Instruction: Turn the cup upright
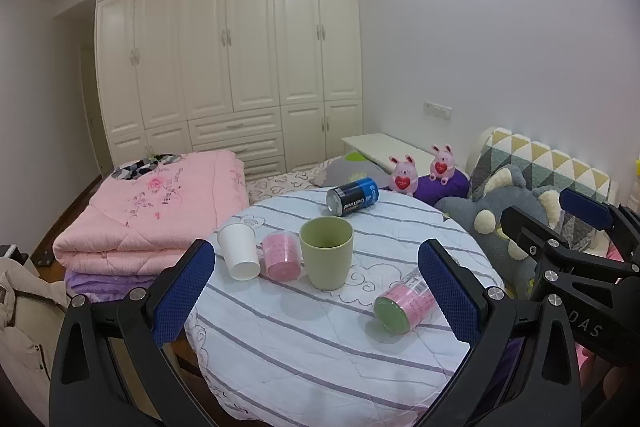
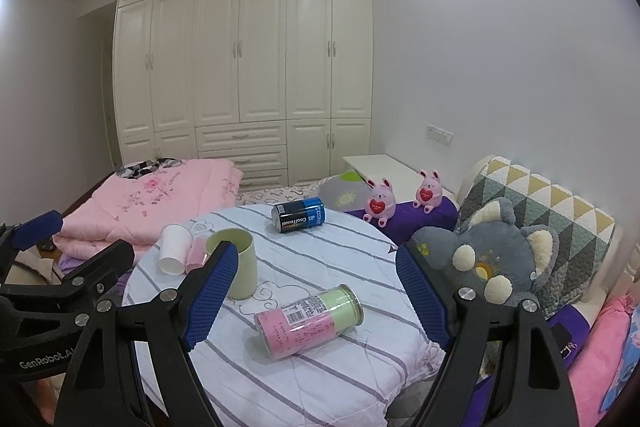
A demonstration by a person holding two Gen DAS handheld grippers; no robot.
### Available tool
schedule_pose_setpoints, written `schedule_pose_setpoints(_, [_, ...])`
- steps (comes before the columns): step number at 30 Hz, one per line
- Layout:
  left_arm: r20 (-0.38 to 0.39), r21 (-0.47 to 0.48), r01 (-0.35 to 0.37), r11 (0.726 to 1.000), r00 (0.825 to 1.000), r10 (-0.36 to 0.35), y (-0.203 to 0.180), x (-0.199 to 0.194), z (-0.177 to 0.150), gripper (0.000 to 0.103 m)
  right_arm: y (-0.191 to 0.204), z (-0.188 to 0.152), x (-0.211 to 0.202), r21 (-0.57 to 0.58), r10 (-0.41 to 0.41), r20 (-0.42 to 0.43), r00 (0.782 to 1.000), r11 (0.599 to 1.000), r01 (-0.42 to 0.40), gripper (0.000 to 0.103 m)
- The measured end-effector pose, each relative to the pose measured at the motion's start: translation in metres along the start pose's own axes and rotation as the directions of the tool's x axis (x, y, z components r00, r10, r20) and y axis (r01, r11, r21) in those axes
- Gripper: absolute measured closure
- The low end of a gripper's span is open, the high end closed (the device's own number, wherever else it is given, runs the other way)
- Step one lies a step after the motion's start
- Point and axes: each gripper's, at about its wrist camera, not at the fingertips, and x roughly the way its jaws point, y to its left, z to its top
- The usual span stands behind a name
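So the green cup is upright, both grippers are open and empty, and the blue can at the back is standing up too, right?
Not quite: the blue can lies on its side at the far edge of the round table, as the right wrist view shows. The rest holds: the green cup stands upright with its mouth up, and the left gripper and right gripper are both open and empty.

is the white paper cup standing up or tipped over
Upright: the white paper cup stands on its narrow base, open mouth up, on the striped table beside the pink cup.

Cream wardrobe [image 1: 228, 47], white walls [image 1: 500, 27], bed [image 1: 280, 183].
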Motion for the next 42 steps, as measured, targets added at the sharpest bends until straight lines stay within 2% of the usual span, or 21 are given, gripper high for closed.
schedule_pose_setpoints(17, [0.000,-0.012,0.016,1.000,1.000,-0.016,-0.004,0.006,-0.001,0.000,-0.002,-0.005,0.004,-0.002,-0.012,-0.010,1.000,1.000,0.012,0.020])
schedule_pose_setpoints(32, [0.005,0.007,-0.007,1.000,1.000,0.007,-0.012,0.020,-0.002,0.000,-0.007,-0.005,0.012,0.006,-0.020,-0.033,0.999,1.000,0.021,0.020])
schedule_pose_setpoints(42, [0.003,-0.008,0.015,1.000,1.000,-0.015,-0.011,0.026,-0.005,0.000,-0.009,-0.006,0.014,0.008,-0.021,-0.038,0.999,1.000,0.021,0.020])
